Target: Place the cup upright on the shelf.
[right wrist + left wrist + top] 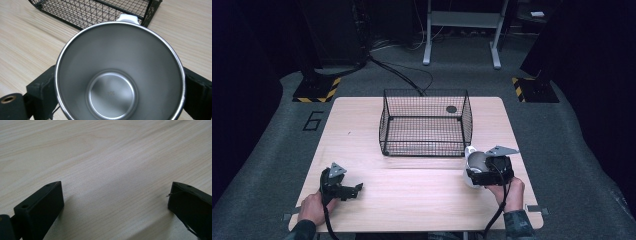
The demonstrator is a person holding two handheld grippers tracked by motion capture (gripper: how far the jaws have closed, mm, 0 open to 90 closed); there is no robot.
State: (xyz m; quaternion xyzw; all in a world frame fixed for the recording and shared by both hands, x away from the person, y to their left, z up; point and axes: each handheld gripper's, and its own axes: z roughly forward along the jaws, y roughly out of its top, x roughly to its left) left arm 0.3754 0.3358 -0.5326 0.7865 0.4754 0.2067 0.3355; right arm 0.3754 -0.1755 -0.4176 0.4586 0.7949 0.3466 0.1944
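Right tool [482, 172] is clamped on a steel cup [120, 72] with white outer and handle, a jaw on each side of its wall, mouth facing the tool's camera. Wire basket [426, 122] lies just ahead of this tool, near corner close beyond the cup handle; likely drop target. Left tool [349, 190] is released, jaws spread over bare table [105, 157], well off. Cup base bears a faint stamp, unreadable; floor marking reads "6" [313, 120].

Pale wooden table [412, 185]; black wire basket [425, 125] at its middle back
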